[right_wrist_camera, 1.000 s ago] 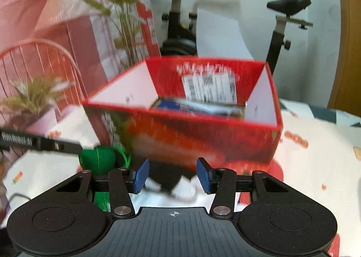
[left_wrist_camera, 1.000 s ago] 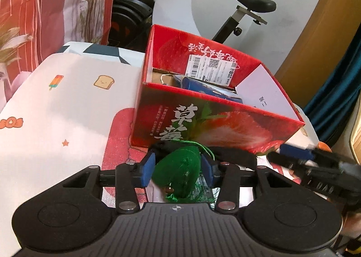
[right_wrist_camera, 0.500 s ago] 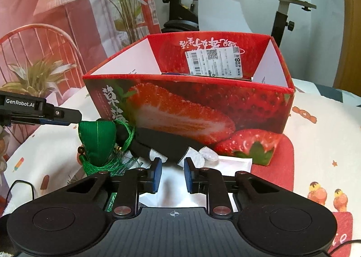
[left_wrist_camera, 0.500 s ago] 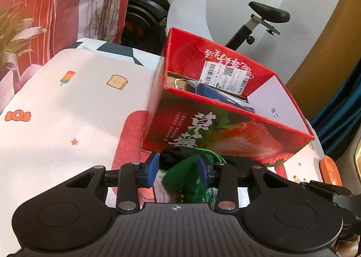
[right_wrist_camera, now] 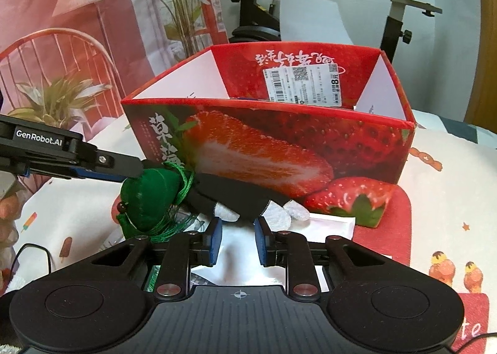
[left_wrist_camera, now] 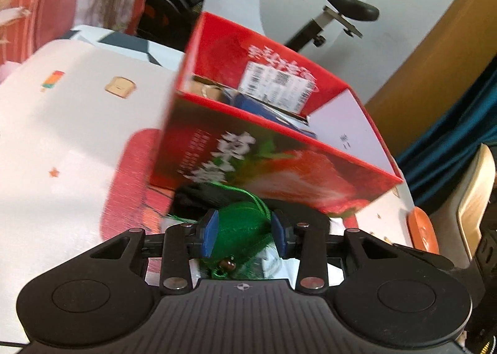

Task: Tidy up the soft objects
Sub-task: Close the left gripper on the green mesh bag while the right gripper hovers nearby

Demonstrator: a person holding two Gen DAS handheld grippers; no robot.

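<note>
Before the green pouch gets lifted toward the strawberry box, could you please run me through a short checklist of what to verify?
1. Left gripper closed on the green pouch: ok; its jaws have just been closing and both pads press the fabric.
2. Pouch's cord and tassel free of the black glove: cannot tell; they lie against each other.
3. Strawberry box open on top: ok.
4. Room left inside the box: cannot tell; a blue item already lies inside.
5. Right gripper out of the lift path: ok; nearly closed, nothing between its pads, beside the pouch.
</note>
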